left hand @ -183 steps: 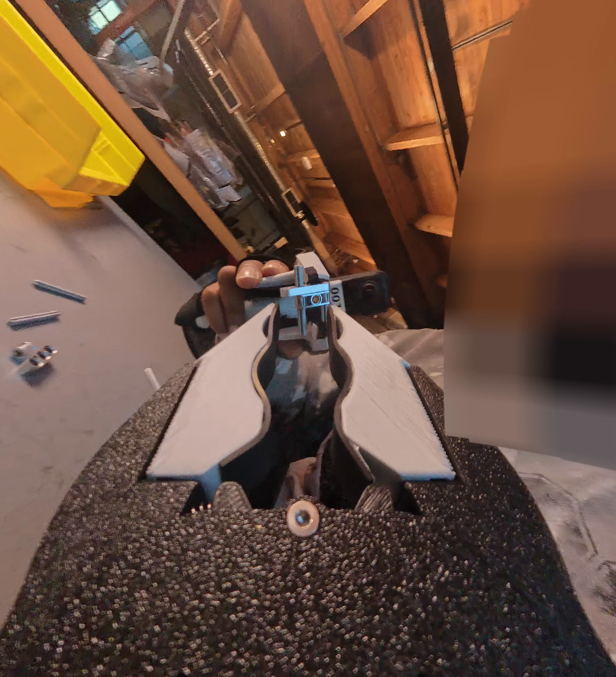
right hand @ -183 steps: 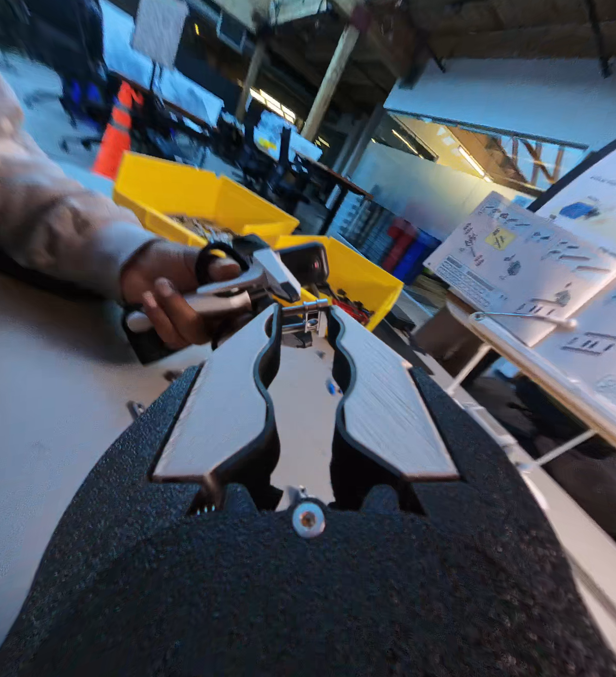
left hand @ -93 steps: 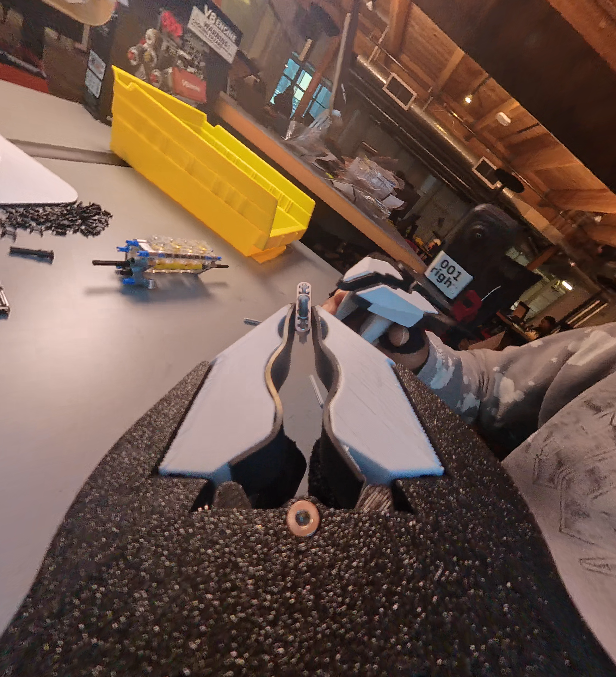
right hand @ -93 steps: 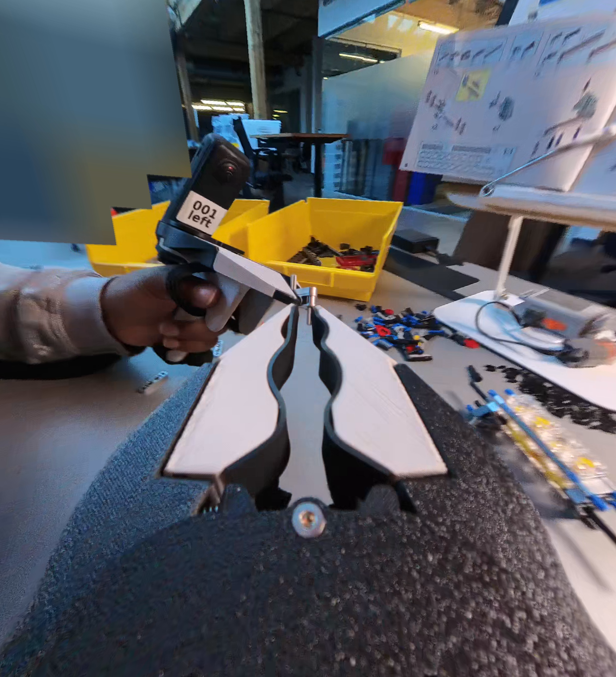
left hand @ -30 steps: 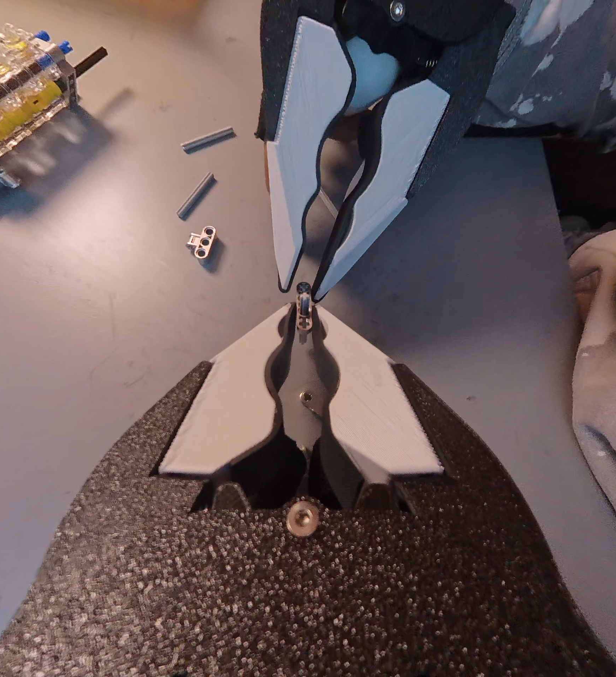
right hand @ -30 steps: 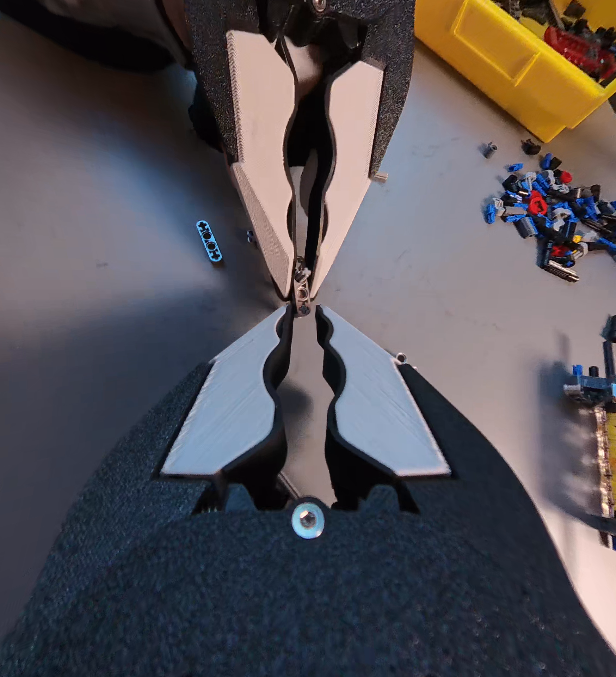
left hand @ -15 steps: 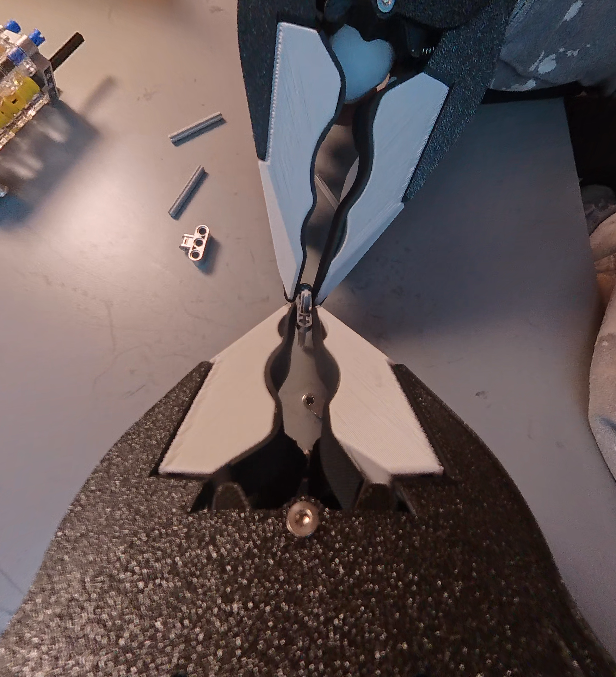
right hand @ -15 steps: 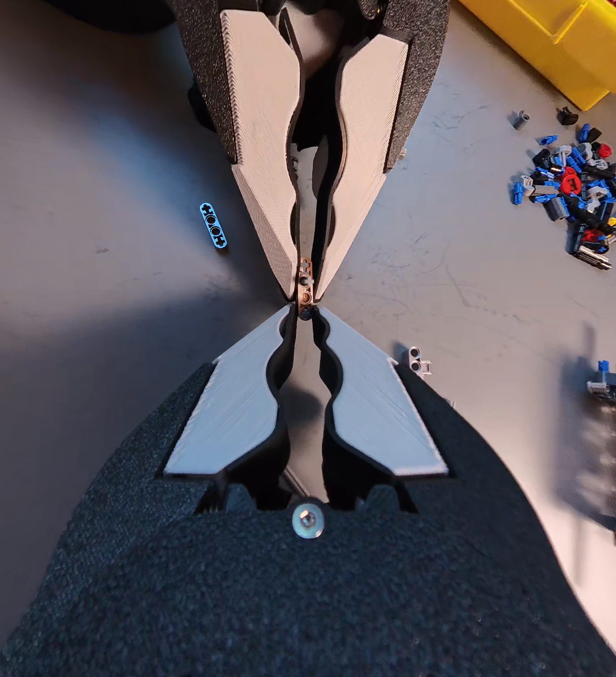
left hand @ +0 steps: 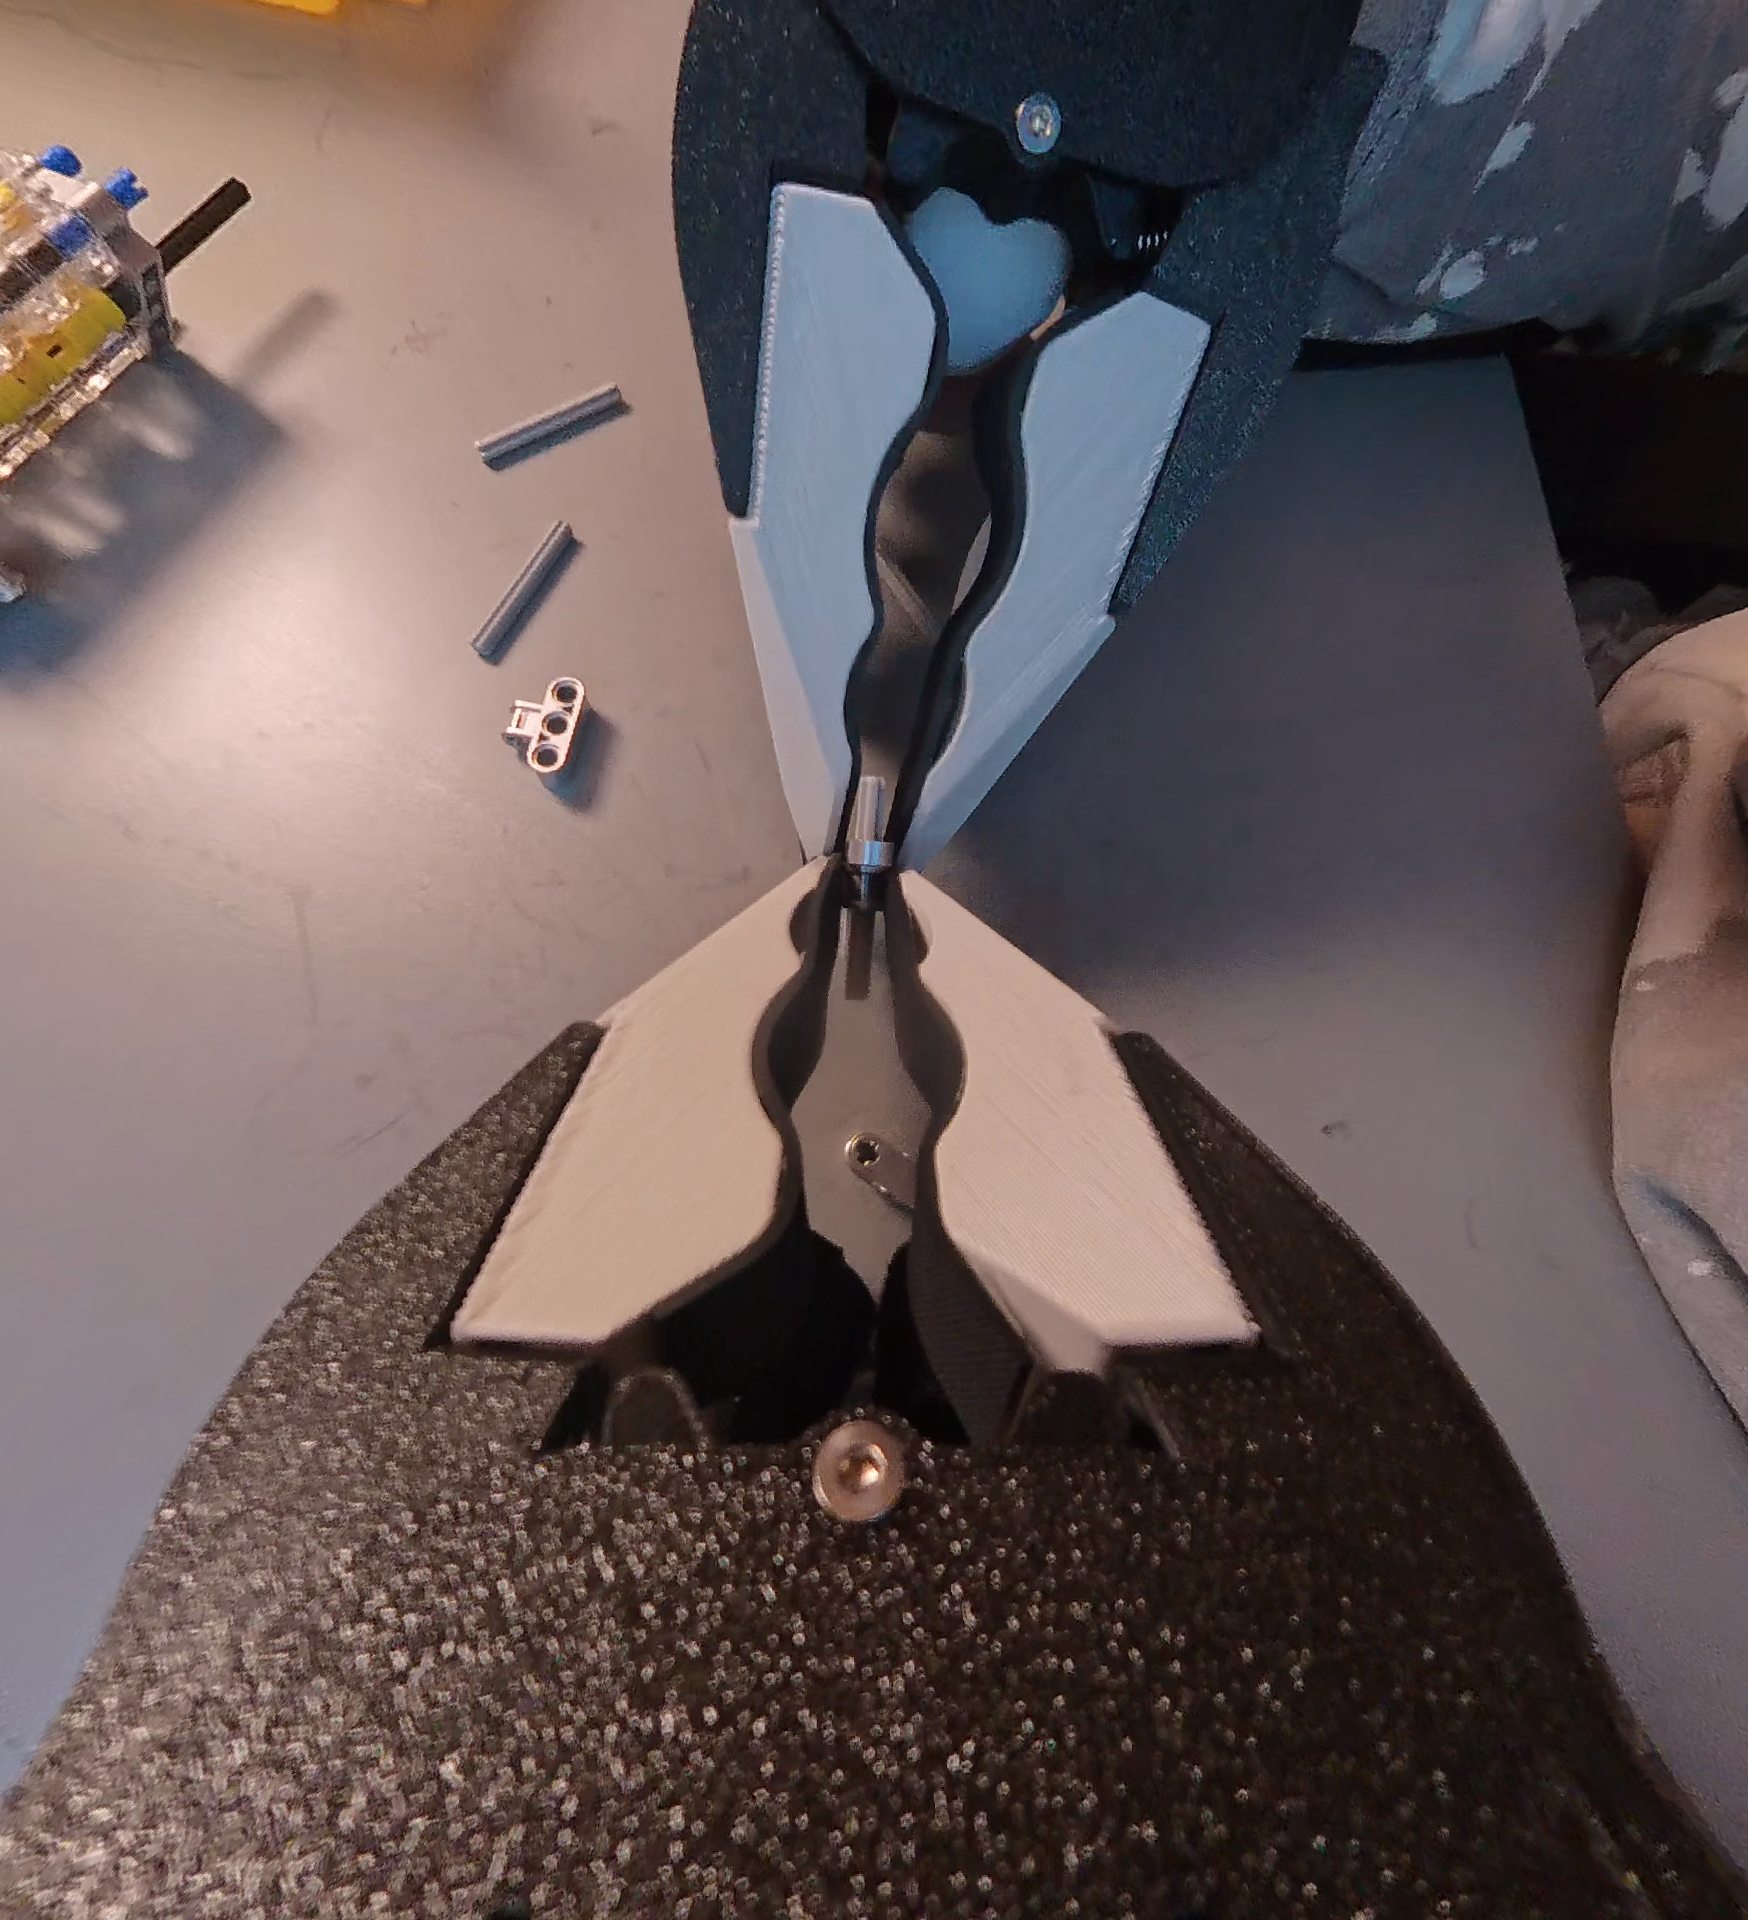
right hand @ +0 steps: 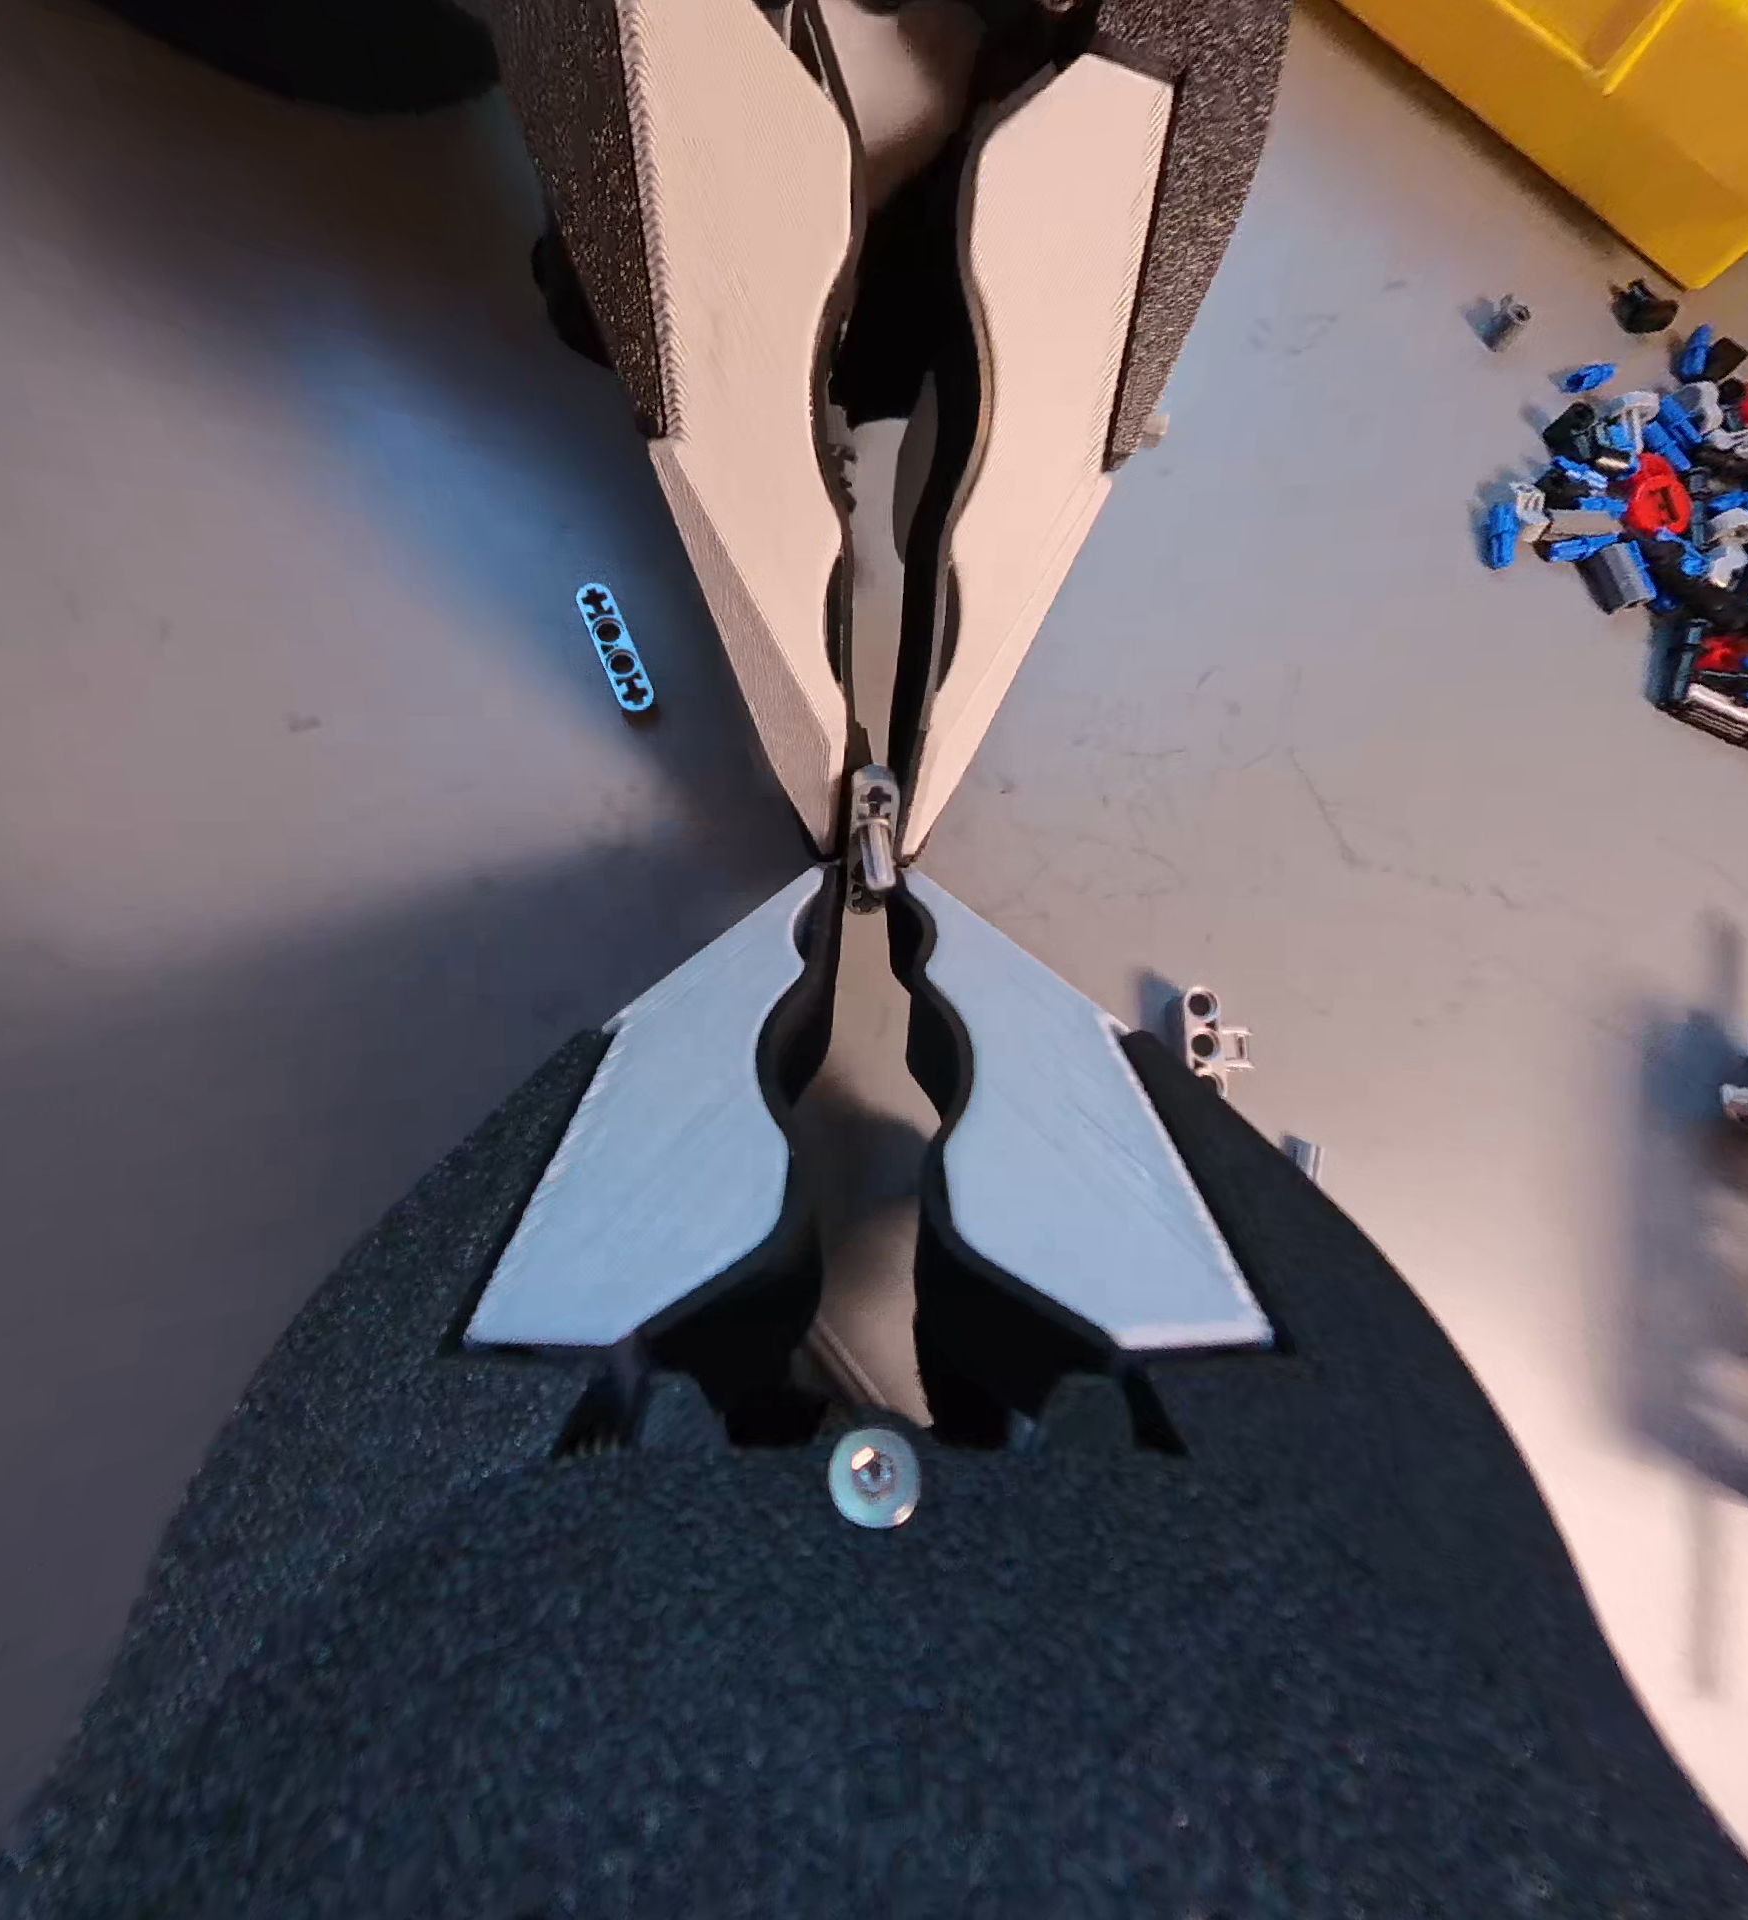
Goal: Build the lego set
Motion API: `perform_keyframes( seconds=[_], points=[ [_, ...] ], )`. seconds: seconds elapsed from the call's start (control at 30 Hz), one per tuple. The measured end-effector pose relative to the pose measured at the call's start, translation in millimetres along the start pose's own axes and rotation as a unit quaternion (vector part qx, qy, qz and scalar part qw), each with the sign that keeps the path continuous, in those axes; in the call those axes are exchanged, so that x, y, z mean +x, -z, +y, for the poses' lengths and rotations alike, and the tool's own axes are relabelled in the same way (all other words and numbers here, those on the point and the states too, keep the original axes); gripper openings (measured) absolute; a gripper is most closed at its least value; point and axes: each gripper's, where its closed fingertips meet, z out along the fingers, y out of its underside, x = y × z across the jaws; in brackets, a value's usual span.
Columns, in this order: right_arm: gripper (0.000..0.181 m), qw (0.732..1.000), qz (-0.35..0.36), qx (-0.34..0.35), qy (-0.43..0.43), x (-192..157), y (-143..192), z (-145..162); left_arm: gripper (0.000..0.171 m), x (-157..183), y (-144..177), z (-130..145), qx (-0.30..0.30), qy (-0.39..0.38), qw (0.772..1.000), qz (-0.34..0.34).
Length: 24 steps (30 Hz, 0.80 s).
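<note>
A grey bench (left hand: 226, 987) carries two grey axle rods (left hand: 527, 590), a small grey three-hole connector (left hand: 548, 724), a clear-and-yellow brick assembly (left hand: 8, 343), a thin light-blue beam (right hand: 616, 662), a loose heap of blue, black and red pieces (right hand: 1670, 540) and a yellow bin (right hand: 1618, 114)

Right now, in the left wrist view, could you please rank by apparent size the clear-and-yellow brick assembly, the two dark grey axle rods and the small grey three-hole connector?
1. Clear-and-yellow brick assembly, cut off by the frame.
2. Two dark grey axle rods, which look alike.
3. Small grey three-hole connector.
</note>
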Motion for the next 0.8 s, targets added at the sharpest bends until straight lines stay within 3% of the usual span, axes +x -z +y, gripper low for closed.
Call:
perform_keyframes(
  seconds=[0.37, 0.8],
  points=[
    [0.006, 0.999, -0.03, 0.039, -0.019, -6, 12, -11, 0.006, 8, 6, -1, 0.02, 0.007, 0.999, 0.026],
    [0.005, 1.0, -0.018, -0.001, 0.003, -8, 4, 0, 0.007, 6, 0, 11, -0.012, -0.008, 1.0, 0.008]
  ],
)
